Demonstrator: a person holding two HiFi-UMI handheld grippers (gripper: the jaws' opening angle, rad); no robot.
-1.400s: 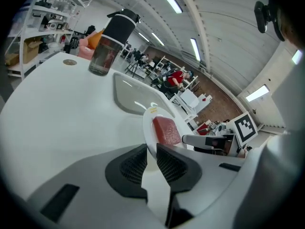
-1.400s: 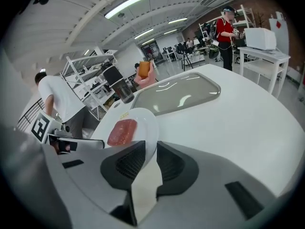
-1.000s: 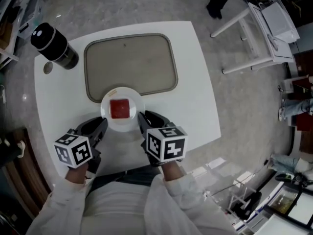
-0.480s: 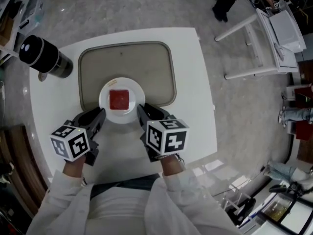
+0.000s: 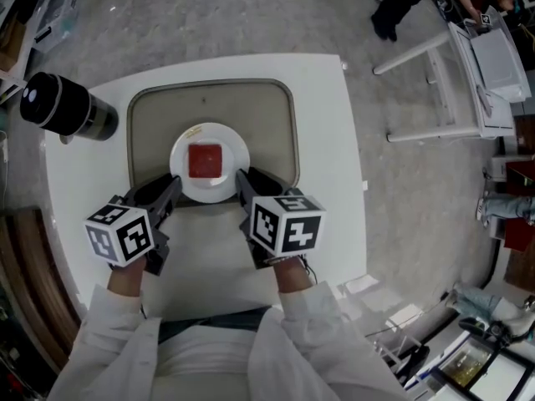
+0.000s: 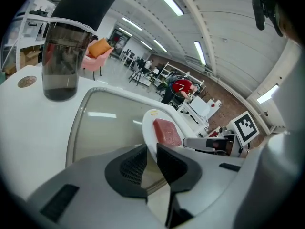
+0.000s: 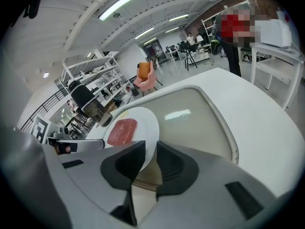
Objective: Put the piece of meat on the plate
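One smooth white table (image 5: 326, 140) carries a matte beige tray (image 5: 251, 107) with rounded corners. Over it is the glossy round plate (image 5: 238, 153). Your left gripper (image 5: 171, 190) and right gripper (image 5: 242, 182) each have their jaws clamped on its near rim. The flat, square, red piece of meat (image 5: 205, 160) already lies at the plate's centre, so the placing looks done. Next, settle the plate level and loosen both grips evenly so it doesn't tip.

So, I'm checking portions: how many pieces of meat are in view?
1. The piece of meat lies at the centre of the plate, which the left gripper and the right gripper hold by its rim over the tray. None looks hidden.
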